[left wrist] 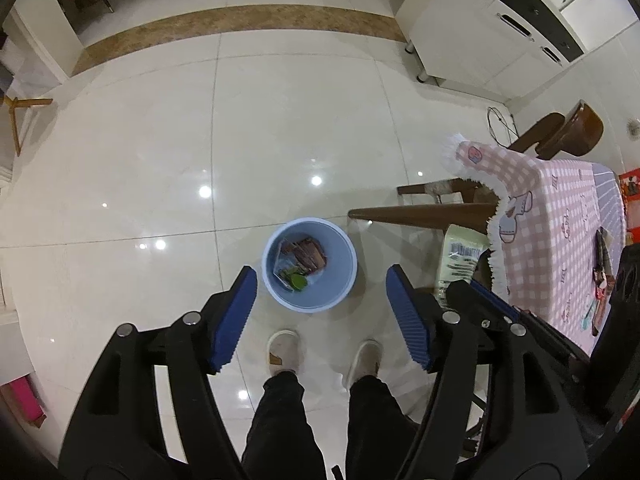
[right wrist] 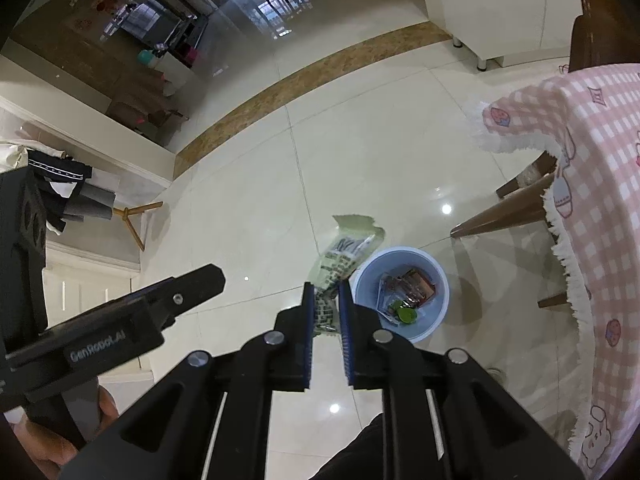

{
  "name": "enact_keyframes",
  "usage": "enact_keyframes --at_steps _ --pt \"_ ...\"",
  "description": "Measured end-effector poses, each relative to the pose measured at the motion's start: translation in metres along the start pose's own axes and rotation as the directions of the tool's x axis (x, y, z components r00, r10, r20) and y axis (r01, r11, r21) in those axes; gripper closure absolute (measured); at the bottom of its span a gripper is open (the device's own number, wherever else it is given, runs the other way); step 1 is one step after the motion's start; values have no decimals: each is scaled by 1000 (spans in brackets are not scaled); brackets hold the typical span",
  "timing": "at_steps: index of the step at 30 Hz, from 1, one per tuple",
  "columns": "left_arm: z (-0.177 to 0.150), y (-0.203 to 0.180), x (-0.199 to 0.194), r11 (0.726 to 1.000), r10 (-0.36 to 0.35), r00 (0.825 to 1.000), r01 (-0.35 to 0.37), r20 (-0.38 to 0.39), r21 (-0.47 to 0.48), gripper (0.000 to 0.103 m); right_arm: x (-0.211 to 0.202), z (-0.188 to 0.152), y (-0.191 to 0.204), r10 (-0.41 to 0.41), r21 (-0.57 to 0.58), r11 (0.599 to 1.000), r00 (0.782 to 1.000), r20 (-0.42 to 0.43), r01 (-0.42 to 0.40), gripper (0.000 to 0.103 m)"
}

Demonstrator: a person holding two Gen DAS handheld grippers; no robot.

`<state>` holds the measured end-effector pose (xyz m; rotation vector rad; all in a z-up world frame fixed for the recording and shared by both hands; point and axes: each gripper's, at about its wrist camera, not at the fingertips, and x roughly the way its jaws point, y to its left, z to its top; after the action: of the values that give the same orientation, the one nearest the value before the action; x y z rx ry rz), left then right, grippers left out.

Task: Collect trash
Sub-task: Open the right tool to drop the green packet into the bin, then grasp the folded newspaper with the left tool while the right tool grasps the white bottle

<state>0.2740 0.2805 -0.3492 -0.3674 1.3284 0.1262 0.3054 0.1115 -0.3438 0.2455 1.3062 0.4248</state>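
Illumination was bright and even, supplied from overhead. The glossy floor tiles carried small round glare spots in both views. Shadows under the table were soft. Fisheye distortion bent straight lines strongly toward the dark vignetted corners. Focus was sharp centrally, softer at the edges.

"GenRobot.AI" in pale raised lettering along the black side of the left gripper's body, seen in the right wrist view. Barcode and dark print on the pale wrapper, too small to read; same wrapper in the left wrist view, print likewise illegible. Print on the packets in the blue bin not legible.
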Motion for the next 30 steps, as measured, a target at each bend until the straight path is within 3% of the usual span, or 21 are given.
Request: enact_keyframes --at_steps 2,8,14,20,24,28,30 --pt "0 1 -2 1000 11 1000 -11 7 -4 35 0 2 0 -1 4 1000 1000 -4 1 80" --pt "-3 -4 -4 1000 29 1000 -28 13 -12 35 -3 1 -6 -3 9 1000 1000 -7 3 77" --pt "-1 -41 -8 999 26 999 -27 33 33 35 -27 -1 -41 -14 60 998 999 34 12 76" --pt "2 -138 -5 985 -33 998 25 44 170 34 -85 -3 -120 -71 165 985 987 141 48 76" --pt "-8 -227 2 951 -102 994 89 31 295 34 -136 -13 -189 -153 260 961 962 225 92 75" --pt "-28 -331 16 891 -190 982 181 -20 417 33 -187 -30 -263 -259 365 920 922 287 145 74" --pt "-43 -383 25 852 -231 971 230 -56 470 32 -217 -44 -308 -330 425 887 892 309 181 73"
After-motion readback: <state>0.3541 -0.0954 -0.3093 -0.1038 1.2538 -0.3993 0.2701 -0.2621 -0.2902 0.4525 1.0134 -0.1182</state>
